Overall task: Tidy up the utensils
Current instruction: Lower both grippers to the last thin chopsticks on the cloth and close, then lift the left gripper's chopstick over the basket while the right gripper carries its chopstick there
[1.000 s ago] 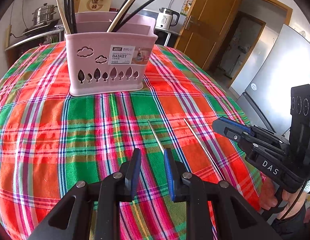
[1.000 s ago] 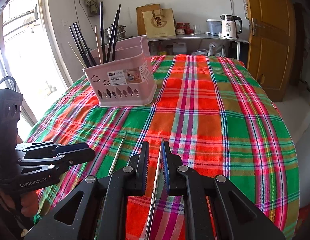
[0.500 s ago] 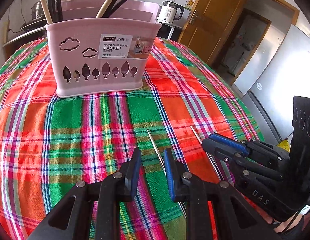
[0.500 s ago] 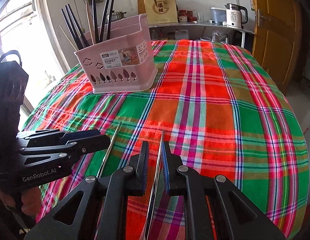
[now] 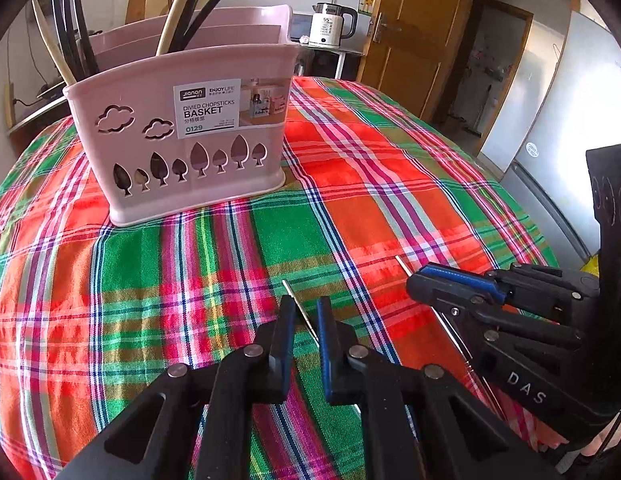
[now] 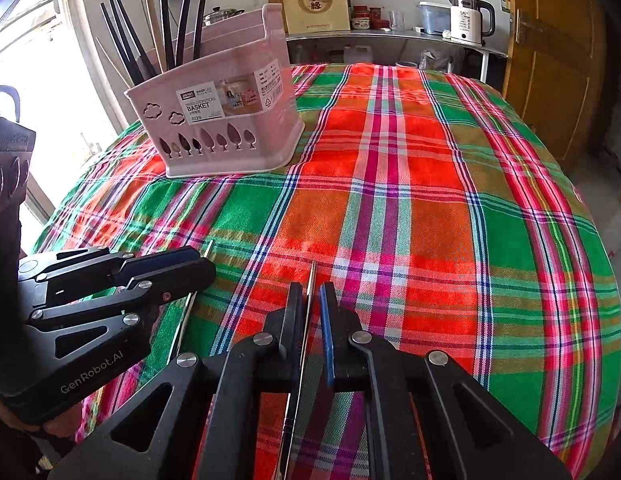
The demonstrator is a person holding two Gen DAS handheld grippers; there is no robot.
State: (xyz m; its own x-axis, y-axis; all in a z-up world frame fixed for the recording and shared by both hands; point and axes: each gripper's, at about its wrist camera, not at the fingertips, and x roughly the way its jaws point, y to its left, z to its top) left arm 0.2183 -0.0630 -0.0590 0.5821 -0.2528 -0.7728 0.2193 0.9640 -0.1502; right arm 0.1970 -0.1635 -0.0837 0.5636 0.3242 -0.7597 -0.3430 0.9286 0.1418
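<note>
L gripper (image 5: 302,320) and R gripper (image 6: 311,308) jaws closing, each w/ a metal chopstick (image 5: 300,307) between pads, flat on cloth, for transfer to pink basket (image 5: 182,136) beyond.

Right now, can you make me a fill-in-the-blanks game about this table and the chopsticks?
1. The basket holding the black chopsticks is coloured ____.
2. A thin metal chopstick lies between the left tongs on the checked ____.
3. On the shelf behind the table stands a white electric ____.
4. The cut-outs above the basket's row of trees are shaped like ____.

Missing words: pink; tablecloth; kettle; clouds
</note>
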